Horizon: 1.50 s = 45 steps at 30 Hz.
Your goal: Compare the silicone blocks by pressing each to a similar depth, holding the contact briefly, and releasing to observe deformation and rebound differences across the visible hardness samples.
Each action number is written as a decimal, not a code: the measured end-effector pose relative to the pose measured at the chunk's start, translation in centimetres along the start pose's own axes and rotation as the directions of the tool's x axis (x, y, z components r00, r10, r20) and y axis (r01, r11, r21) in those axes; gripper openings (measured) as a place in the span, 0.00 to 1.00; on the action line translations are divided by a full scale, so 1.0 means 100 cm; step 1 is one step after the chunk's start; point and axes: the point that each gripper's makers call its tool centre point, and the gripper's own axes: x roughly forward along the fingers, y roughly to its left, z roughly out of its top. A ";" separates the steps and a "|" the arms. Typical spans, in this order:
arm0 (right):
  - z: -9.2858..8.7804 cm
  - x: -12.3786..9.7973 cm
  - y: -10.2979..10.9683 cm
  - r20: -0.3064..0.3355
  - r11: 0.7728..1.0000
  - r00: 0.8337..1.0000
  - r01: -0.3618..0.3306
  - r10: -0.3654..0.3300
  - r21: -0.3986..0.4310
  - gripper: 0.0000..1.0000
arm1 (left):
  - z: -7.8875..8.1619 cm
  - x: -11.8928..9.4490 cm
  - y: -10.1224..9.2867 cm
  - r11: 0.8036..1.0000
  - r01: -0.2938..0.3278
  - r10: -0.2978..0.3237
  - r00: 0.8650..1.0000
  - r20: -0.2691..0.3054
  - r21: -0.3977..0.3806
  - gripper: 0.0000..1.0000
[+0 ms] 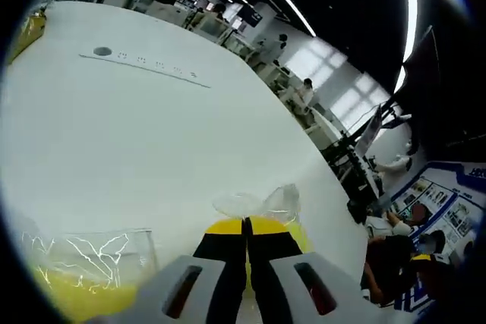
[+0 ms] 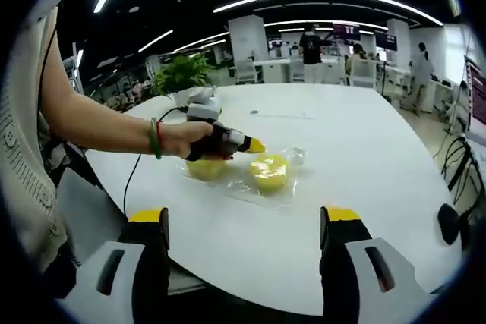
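Observation:
Two yellow silicone blocks lie in clear plastic wrap on the white table point(image 2: 364, 157). In the right gripper view one block point(image 2: 269, 171) sits mid-table and the other point(image 2: 203, 170) lies under the person's hand. My left gripper point(image 2: 255, 145), held by that hand, is shut, its yellow tips just above the mid-table block; touch is unclear. In the left gripper view the shut left gripper point(image 1: 245, 223) points down at that block point(image 1: 301, 237), with the second block point(image 1: 80, 290) at lower left. My right gripper point(image 2: 244, 221) hangs back, open and holding nothing.
A grey strip with a round mark point(image 1: 144, 62) lies far across the table point(image 1: 114, 149). A potted plant point(image 2: 182, 73) stands at the table's far left edge. A black cable point(image 2: 137, 168) trails from the hand. People and desks stand beyond the table.

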 end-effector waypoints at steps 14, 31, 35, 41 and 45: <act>0.007 0.007 0.007 0.007 1.000 1.000 -0.020 0.020 -0.007 0.75 | 0.001 -0.004 0.005 0.985 -0.047 0.051 0.998 -0.021 0.166 0.09; 0.034 0.012 0.045 0.068 0.995 0.994 -0.075 0.080 -0.073 0.74 | 0.007 -0.121 -0.057 0.888 -0.007 -0.016 0.999 0.046 0.460 0.45; 0.043 0.012 0.060 0.106 0.990 0.987 -0.112 0.121 -0.084 0.75 | 0.007 -0.163 -0.070 0.862 -0.025 -0.028 0.995 0.096 0.506 0.48; 0.044 0.018 0.078 0.131 0.983 0.976 -0.168 0.177 -0.077 0.75 | -0.005 -0.212 -0.070 0.817 -0.065 -0.017 0.991 0.136 0.574 0.49; 0.038 0.024 0.083 0.116 0.980 0.975 -0.182 0.191 -0.077 0.76 | -0.022 -0.238 -0.058 0.808 -0.088 0.010 0.991 0.135 0.582 0.56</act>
